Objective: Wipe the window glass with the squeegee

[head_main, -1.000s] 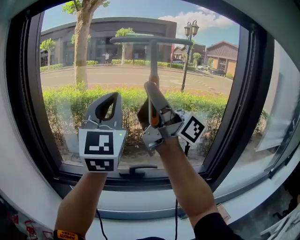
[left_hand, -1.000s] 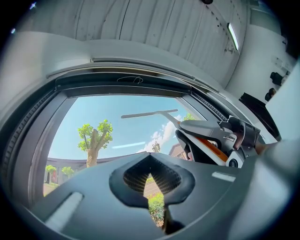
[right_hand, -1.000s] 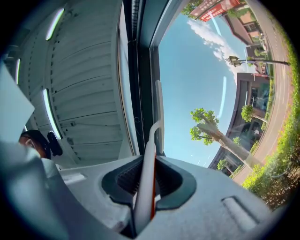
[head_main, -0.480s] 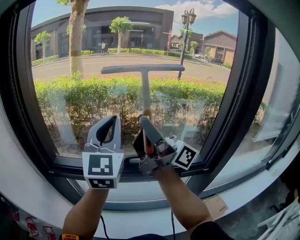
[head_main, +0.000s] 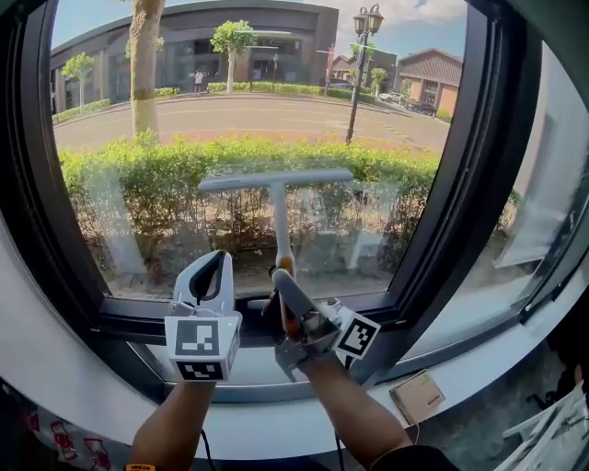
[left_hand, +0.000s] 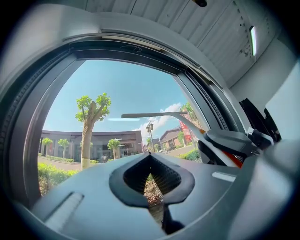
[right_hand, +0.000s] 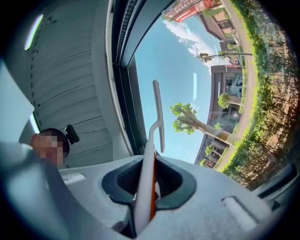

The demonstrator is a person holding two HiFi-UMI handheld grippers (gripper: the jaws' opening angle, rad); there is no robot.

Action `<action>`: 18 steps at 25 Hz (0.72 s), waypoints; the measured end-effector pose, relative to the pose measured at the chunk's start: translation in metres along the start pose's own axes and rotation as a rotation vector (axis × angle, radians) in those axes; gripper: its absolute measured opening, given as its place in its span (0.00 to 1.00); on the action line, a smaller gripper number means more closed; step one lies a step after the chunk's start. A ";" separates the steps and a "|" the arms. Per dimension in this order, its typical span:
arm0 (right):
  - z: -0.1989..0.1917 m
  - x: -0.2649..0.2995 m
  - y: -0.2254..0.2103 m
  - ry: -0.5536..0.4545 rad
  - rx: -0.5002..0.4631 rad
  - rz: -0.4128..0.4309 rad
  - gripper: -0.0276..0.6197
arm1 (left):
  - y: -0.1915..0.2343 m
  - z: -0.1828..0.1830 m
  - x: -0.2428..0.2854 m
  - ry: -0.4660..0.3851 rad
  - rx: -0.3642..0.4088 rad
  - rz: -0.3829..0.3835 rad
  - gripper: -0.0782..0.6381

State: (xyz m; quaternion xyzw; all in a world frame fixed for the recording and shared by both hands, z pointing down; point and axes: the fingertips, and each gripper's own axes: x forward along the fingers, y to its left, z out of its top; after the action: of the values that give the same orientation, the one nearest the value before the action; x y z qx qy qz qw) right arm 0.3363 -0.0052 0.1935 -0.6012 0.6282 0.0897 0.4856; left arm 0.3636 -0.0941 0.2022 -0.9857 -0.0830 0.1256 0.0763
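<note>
Head view: right gripper (head_main: 282, 281) fingers clamp the squeegee (head_main: 276, 180) handle at the window glass (head_main: 184, 110); left gripper (head_main: 213, 261) fingers closed, empty.

This is an indoor room at street level, with more the look of an office or shop front than a home, though which one cannot be told. A large window with a thick dark frame (head_main: 497, 184) and a wide white sill (head_main: 460, 368) looks through the glass (head_main: 184, 110) onto a clipped hedge (head_main: 184, 175), a tree (head_main: 143, 64), a street lamp (head_main: 361, 55), a road (head_main: 258, 115) and low, commercial-looking buildings (head_main: 202, 46). Overhead is a slatted panel ceiling (left_hand: 154, 14) with a strip light (left_hand: 253, 40).
</note>
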 end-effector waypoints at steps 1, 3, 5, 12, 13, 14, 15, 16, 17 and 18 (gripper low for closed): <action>-0.001 -0.005 -0.002 -0.004 0.005 -0.006 0.11 | -0.001 -0.003 -0.001 0.006 -0.001 -0.001 0.13; -0.004 -0.014 -0.005 -0.010 0.011 -0.017 0.11 | -0.005 -0.006 -0.002 0.018 -0.008 -0.004 0.13; -0.006 -0.022 -0.007 -0.010 0.016 -0.025 0.11 | -0.009 -0.008 -0.003 0.029 -0.021 -0.008 0.13; -0.009 -0.034 -0.011 0.017 0.011 -0.039 0.11 | -0.023 -0.020 0.000 0.047 -0.014 -0.018 0.13; -0.009 -0.035 -0.011 0.021 0.009 -0.041 0.11 | -0.024 -0.019 0.001 0.046 -0.015 -0.020 0.13; -0.008 -0.035 -0.010 0.023 0.007 -0.040 0.11 | -0.026 -0.016 0.002 0.044 -0.017 -0.020 0.13; -0.006 -0.036 -0.008 0.021 0.006 -0.037 0.11 | -0.027 -0.013 0.002 0.041 -0.017 -0.019 0.13; -0.002 -0.036 -0.005 0.017 0.004 -0.028 0.11 | -0.027 -0.009 0.003 0.037 -0.014 -0.016 0.13; 0.003 -0.035 -0.001 0.013 -0.001 -0.018 0.11 | -0.028 -0.005 0.004 0.032 -0.010 -0.013 0.13; 0.009 -0.034 0.002 0.010 -0.010 -0.006 0.11 | -0.028 -0.001 0.005 0.023 -0.006 -0.011 0.13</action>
State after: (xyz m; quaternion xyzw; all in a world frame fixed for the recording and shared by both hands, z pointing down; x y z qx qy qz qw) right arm 0.3321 0.0244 0.2121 -0.6059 0.6285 0.0881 0.4797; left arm 0.3647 -0.0660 0.2066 -0.9868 -0.0878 0.1138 0.0750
